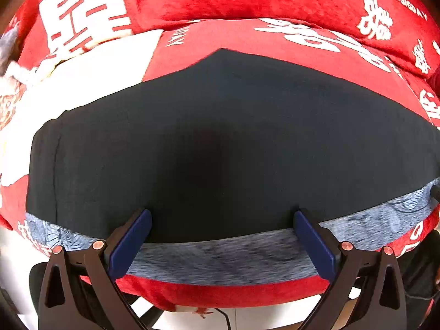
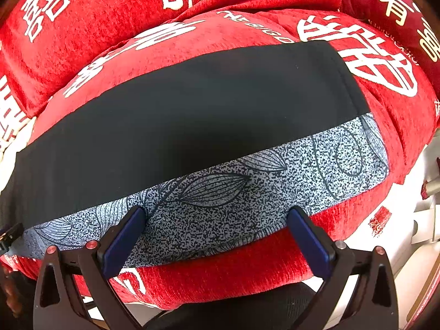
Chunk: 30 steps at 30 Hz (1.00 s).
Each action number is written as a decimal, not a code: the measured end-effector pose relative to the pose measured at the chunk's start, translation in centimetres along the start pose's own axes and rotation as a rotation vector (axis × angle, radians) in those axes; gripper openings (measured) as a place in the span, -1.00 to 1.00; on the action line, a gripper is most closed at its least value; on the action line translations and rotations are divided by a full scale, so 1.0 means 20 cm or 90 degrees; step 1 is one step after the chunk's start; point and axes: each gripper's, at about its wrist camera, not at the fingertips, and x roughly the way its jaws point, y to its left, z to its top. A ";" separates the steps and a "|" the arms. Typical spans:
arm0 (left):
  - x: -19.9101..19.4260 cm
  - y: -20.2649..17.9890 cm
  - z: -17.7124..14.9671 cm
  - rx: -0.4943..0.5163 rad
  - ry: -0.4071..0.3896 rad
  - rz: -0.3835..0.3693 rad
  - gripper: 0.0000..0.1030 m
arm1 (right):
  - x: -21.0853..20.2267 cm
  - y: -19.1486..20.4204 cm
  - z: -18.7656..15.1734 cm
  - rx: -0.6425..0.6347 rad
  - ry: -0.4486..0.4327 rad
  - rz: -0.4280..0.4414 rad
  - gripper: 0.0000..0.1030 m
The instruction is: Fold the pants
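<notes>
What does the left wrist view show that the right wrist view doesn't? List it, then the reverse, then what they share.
Only the left wrist view shows the white fabric beyond the pants. Only the right wrist view shows the leaf pattern on the grey band clearly, and a dark red cushion. Both show the dark pants flat on the red cover, each gripper open.

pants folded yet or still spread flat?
Partly folded: pants lie as one flat dark band, patterned layer exposed along the near edge.

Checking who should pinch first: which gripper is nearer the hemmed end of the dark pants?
Right. The hemmed end lies just ahead-right of the right gripper; the left gripper faces the pants' other stretch.
</notes>
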 end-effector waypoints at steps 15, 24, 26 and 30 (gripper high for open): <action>-0.03 0.38 -0.13 -0.100 0.018 0.031 1.00 | -0.05 -0.04 0.01 0.016 0.011 0.002 1.00; -0.14 -0.26 0.02 0.030 0.018 -0.035 1.00 | -0.27 -0.54 -0.09 0.116 -0.047 0.022 1.00; -0.12 -0.47 0.05 0.072 0.029 -0.045 1.00 | -0.24 -0.58 -0.12 0.122 -0.042 0.051 0.97; -0.06 -0.85 0.11 0.131 0.037 -0.039 1.00 | -0.14 -0.54 -0.15 0.111 -0.040 0.110 0.90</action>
